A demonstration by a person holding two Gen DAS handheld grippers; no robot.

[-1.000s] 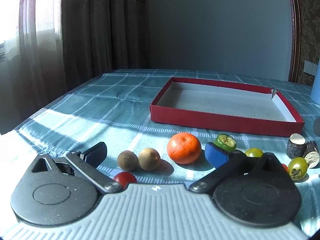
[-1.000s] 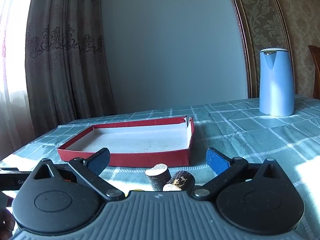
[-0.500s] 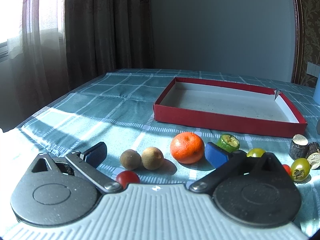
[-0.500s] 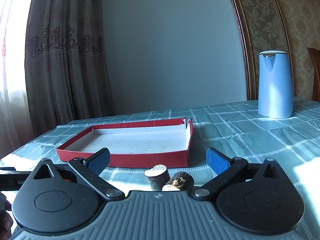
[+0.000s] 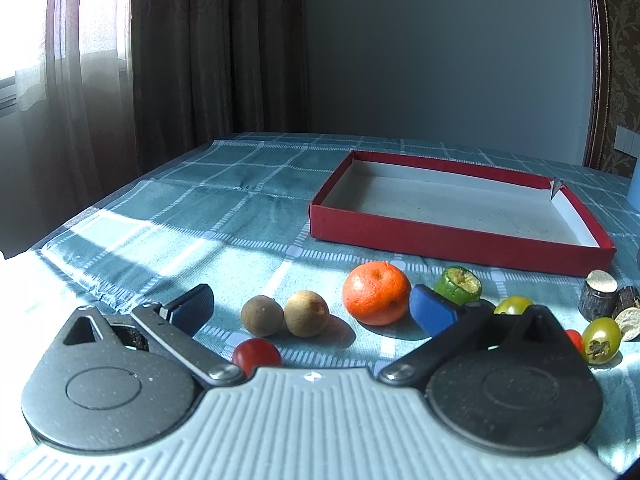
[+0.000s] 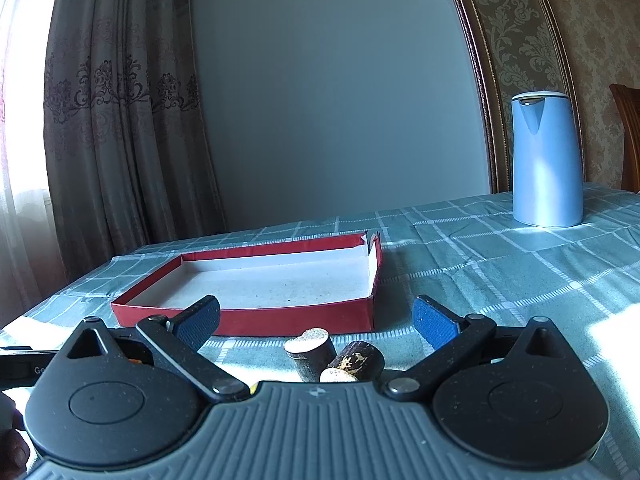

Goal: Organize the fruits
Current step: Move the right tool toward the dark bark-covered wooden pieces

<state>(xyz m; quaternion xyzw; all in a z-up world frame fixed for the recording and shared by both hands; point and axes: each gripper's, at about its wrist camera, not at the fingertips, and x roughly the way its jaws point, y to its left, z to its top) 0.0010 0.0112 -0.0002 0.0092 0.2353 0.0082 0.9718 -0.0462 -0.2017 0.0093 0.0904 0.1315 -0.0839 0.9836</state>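
**Fruit sort: both grippers open, nothing picked, box empty**

Status: L gripper [image 5: 310, 310] hovers low over the worktop [image 5: 224, 216], fingers spread wide, holding nothing. Between them lie two brown round fruits [image 5: 285, 315], touching each other; a red cherry tomato [image 5: 256, 354] sits nearer the camera, just beside them. The orange [image 5: 376, 293] is just inside the R-hand pad. Green cut piece [image 5: 458, 284] is behind that pad; yellow-green tomatoes [image 5: 600, 338] lie further R, near the bark-covered stubs [image 5: 597, 295]. Red box [image 5: 460, 240] stands beyond the row, well apart, empty.

R gripper [image 6: 316, 318] is also spread and empty, with the bark stubs [image 6: 334, 356] between its fingers close to the body; the box [image 6: 248, 314] is ahead-left. Blue kettle [image 6: 546, 160] stands far R, clear of the work.

Step judged: approach for first pick; task at start.

Advice: take one item per grasp. Orange is the easiest: centre it, close across the widest part, light squeeze. The brown pair touch, so closing on both risks one rolling off; offset to single one out. Tomatoes are soft, so min. force. Lift clear of the box wall before lowering.

Markings: partial white lettering "Go" at far L edge of R view [image 6: 38, 370]; rest hidden. No other legible text.
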